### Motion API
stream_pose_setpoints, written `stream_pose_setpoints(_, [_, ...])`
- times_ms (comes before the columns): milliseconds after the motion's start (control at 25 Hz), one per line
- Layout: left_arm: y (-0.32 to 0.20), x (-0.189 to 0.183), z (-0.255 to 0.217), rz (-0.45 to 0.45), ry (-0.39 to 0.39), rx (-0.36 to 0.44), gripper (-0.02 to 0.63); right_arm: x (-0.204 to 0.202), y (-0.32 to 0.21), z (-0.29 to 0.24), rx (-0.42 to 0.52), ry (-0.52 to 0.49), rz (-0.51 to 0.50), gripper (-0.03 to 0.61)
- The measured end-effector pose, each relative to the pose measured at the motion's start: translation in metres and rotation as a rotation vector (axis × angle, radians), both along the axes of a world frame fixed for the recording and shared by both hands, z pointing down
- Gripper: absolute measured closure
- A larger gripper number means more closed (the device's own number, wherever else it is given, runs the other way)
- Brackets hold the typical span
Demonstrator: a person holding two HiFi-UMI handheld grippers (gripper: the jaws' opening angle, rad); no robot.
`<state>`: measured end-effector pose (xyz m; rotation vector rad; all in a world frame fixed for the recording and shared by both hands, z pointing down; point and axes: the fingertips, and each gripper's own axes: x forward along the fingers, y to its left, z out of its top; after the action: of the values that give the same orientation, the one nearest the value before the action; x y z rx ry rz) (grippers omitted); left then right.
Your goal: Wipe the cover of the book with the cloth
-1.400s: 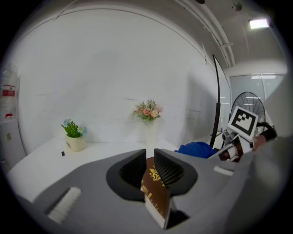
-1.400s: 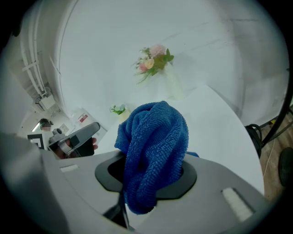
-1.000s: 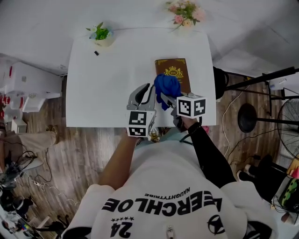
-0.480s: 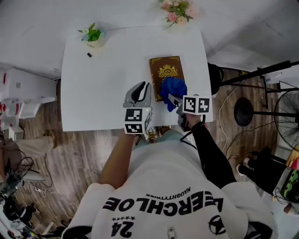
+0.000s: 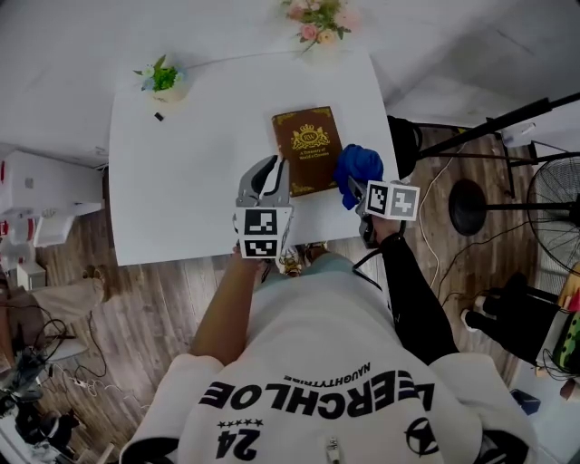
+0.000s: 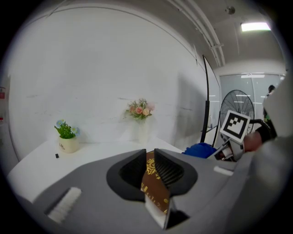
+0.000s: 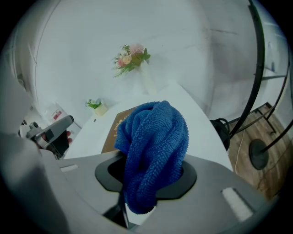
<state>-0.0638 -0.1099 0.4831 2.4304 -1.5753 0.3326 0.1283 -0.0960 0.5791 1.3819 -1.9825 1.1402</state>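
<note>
A brown book [image 5: 307,149] with gold ornament lies flat on the white table [image 5: 181,181], right of centre. My left gripper [image 5: 270,172] is at the book's left edge. In the left gripper view, the book [image 6: 154,188] sits in the narrow gap of that gripper [image 6: 150,168], which is shut on its edge. My right gripper [image 5: 355,188] is shut on a bunched blue cloth [image 5: 358,165]. The cloth hangs just right of the book, off its cover. In the right gripper view the cloth [image 7: 153,146] fills that gripper [image 7: 146,179], with the book [image 7: 116,130] beyond it to the left.
A small potted plant [image 5: 164,80] and a tiny black item [image 5: 158,116] sit at the table's far left. A flower vase [image 5: 313,16] stands at the far edge. Black stands and a fan [image 5: 471,207] crowd the floor to the right of the table.
The right gripper carried the blue cloth from over the book's cover to just past its right edge. The left gripper came in against the book's left edge.
</note>
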Motion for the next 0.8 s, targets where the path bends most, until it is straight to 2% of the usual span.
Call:
stream_pose_setpoints(80, [0.001, 0.002, -0.001, 0.004, 0.009, -0.005, 0.502, 0.005, -0.001, 0.000, 0.006, 0.050, -0.003, 0.457])
stream_pose_setpoints(240, [0.003, 0.000, -0.003, 0.005, 0.009, -0.002, 0.502, -0.005, -0.001, -0.013, 0.046, 0.056, -0.033, 0.457])
stream_pose_setpoints(400, [0.005, -0.010, -0.002, -0.013, 0.006, -0.002, 0.502, -0.047, 0.002, -0.044, 0.128, -0.028, -0.139, 0.457])
stream_pose_setpoints(480, [0.009, -0.014, 0.000, -0.021, 0.006, -0.010, 0.502, -0.077, 0.011, -0.052, 0.137, -0.080, -0.217, 0.457])
stream_pose_setpoints(640, [0.013, -0.021, -0.001, -0.034, 0.008, -0.006, 0.502, -0.126, 0.038, -0.037, 0.071, -0.114, -0.357, 0.457])
stream_pose_setpoints(800, [0.017, -0.024, -0.009, -0.046, 0.017, 0.013, 0.503, -0.141, 0.055, -0.006, -0.017, -0.075, -0.372, 0.457])
